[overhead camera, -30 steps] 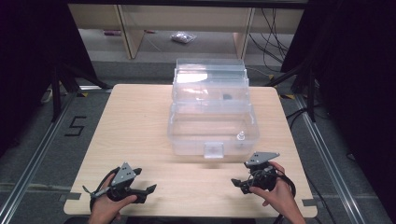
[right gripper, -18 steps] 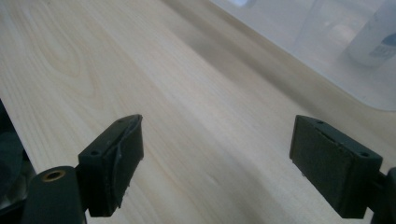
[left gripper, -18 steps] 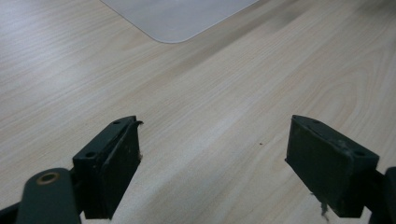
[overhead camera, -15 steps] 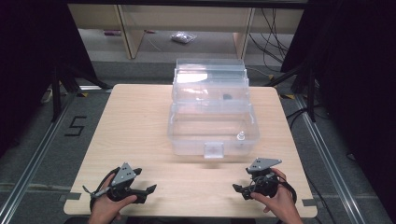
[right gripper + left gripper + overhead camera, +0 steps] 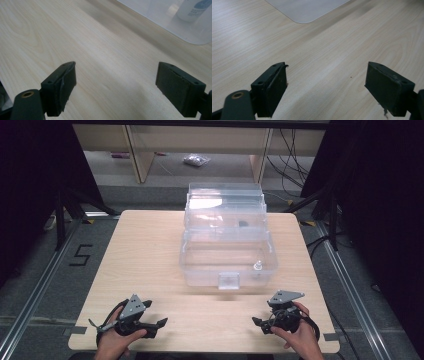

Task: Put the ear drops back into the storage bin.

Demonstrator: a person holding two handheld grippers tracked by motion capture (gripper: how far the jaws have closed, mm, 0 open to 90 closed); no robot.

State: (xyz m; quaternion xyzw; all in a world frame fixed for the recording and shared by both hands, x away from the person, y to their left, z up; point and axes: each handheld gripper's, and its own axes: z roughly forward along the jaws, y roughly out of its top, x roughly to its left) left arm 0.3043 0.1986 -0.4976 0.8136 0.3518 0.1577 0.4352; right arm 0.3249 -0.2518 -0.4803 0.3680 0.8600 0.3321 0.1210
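1. Left gripper (image 5: 161,322) sits low at the table's (image 5: 150,250) near-left edge, held in a hand; jaws spread wide w/ bare wood between them.
2. Right gripper (image 5: 256,321) at near-right edge, also hand-held; jaws released wide, nothing gripped.
3. Clear box (image 5: 227,255) stands mid-table, lid up at the back, well apart from both grippers.
4. Small white bottle (image 5: 258,266) stands upright inside the box, front-right corner; seen thru the wall in right gripper view (image 5: 193,8).
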